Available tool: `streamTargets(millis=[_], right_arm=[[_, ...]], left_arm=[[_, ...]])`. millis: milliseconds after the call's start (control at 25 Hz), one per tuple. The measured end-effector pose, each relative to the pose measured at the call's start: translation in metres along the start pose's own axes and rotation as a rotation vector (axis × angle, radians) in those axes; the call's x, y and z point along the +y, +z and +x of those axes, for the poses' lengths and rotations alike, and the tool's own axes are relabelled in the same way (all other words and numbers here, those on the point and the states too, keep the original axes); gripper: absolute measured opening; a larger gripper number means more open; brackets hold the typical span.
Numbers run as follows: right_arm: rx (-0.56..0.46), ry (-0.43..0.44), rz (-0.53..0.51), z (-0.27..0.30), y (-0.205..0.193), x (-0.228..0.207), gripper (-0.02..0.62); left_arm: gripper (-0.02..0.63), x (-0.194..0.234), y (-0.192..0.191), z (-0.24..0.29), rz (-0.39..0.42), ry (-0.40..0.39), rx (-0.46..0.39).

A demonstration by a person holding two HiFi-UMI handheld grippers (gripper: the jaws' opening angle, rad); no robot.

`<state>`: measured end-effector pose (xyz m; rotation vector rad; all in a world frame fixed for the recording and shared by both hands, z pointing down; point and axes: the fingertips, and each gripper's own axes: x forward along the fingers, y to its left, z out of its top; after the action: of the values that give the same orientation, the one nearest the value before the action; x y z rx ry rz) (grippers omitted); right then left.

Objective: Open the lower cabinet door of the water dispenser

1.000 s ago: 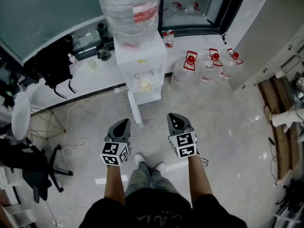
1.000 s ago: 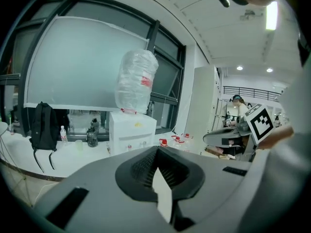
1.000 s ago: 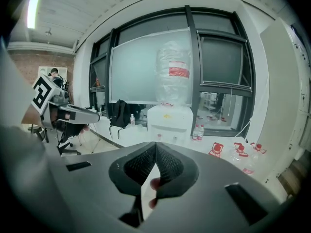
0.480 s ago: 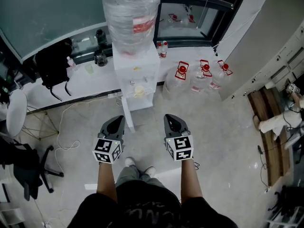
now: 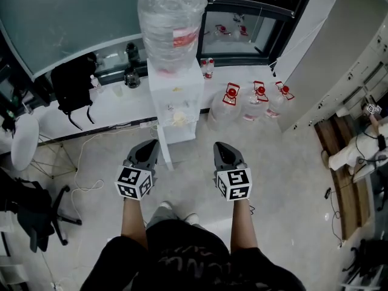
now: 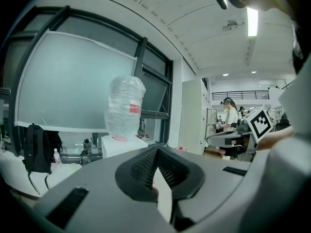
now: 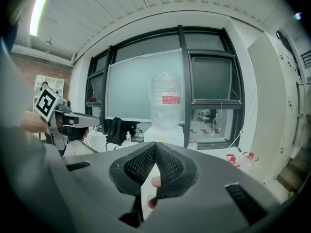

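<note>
The white water dispenser (image 5: 174,96) stands against the window ledge with a large clear bottle (image 5: 171,23) on top. A narrow white panel (image 5: 163,150) juts from its lower left front toward me, like a door swung out. My left gripper (image 5: 148,147) and right gripper (image 5: 221,147) hover side by side in front of the dispenser, apart from it, both shut and empty. In the left gripper view the jaws meet at the left gripper (image 6: 156,148) tip, with the bottle (image 6: 125,108) beyond. The right gripper (image 7: 155,144) points at the dispenser (image 7: 165,132).
Several red-capped water jugs (image 5: 254,99) sit on the floor right of the dispenser. A black backpack (image 5: 73,83) rests on the ledge at left, a cable (image 5: 91,138) trails below it. An office chair (image 5: 30,205) is at far left, white cabinets (image 5: 339,59) at right.
Both grippers have risen together in front of the dispenser, still shut and empty. The head view has shifted slightly.
</note>
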<state>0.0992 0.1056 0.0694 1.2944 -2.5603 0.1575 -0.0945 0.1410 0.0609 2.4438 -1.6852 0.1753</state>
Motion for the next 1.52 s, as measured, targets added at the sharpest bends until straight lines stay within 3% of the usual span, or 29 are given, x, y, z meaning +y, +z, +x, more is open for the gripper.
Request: streamTargets(millis=[200, 640, 1520], right_arm=[[-0.03, -0.011, -0.023, -0.01, 0.011, 0.002, 0.012], [-0.132, -0.042, -0.044, -0.031, 0.038, 0.0, 0.012], [-0.12, -0.064, -0.07, -0.041, 0.036, -0.001, 0.012]], left_arm=[[0.009, 0.007, 0.018, -0.01, 0.001, 0.049, -0.046], [0.011, 0.001, 0.035, -0.021, 0.042, 0.049, -0.067], [0.009, -0.012, 0.038, -0.025, 0.023, 0.065, -0.09]])
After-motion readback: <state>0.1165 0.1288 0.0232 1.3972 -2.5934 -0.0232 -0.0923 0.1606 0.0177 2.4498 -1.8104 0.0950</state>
